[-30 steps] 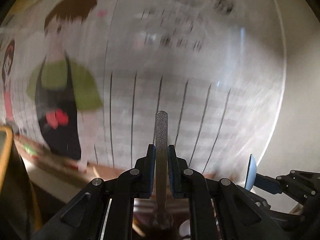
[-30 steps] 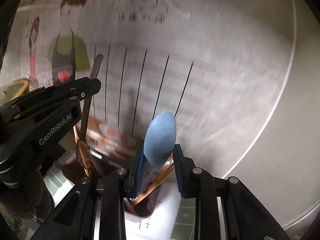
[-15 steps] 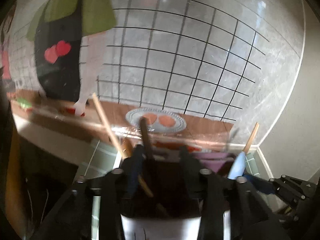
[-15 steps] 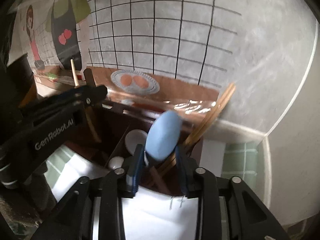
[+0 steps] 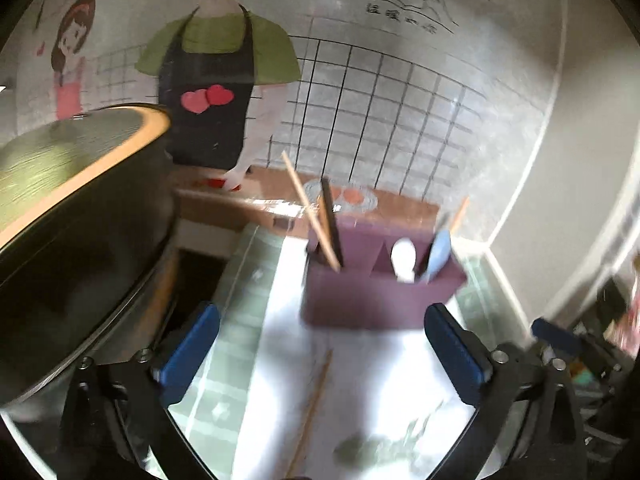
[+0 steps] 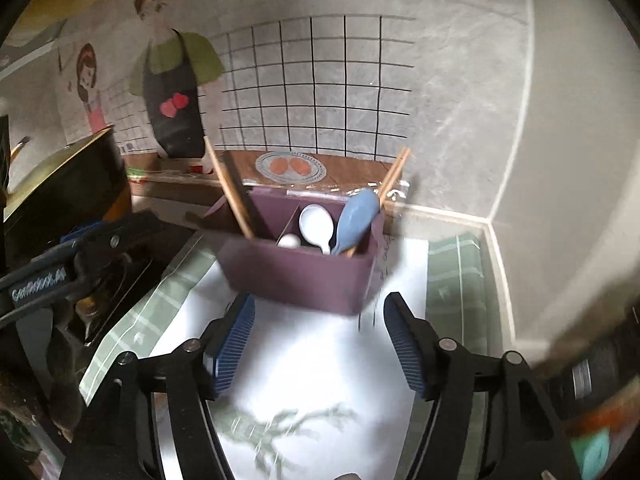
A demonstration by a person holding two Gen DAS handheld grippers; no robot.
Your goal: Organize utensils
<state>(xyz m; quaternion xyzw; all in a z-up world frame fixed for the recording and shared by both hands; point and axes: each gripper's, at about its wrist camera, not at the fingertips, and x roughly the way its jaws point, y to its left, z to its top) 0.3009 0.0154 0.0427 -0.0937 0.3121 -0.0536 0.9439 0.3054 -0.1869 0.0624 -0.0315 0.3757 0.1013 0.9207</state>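
A purple utensil holder (image 5: 380, 292) (image 6: 304, 272) stands on white paper (image 6: 312, 364). Its left compartment holds wooden chopsticks (image 5: 312, 216) (image 6: 230, 192) and a dark-handled utensil (image 5: 331, 224). The right one holds white spoons (image 6: 316, 224), a blue spoon (image 5: 438, 254) (image 6: 356, 216) and more chopsticks (image 6: 394, 172). One loose chopstick (image 5: 312, 412) lies on the paper. My left gripper (image 5: 324, 354) hangs short of the holder, jaws opening wide, nothing between them. My right gripper (image 6: 320, 344) is also back from the holder, jaws opening and empty.
A large dark pot (image 5: 80, 208) (image 6: 68, 184) stands close on the left. A green checked cloth (image 6: 456, 280) lies under the paper. The illustrated wall runs behind the holder and meets a plain wall in a corner on the right.
The left gripper let go of the dark-handled utensil and the right let go of the blue spoon; both now stand in the holder. Both grippers opened and pulled back.
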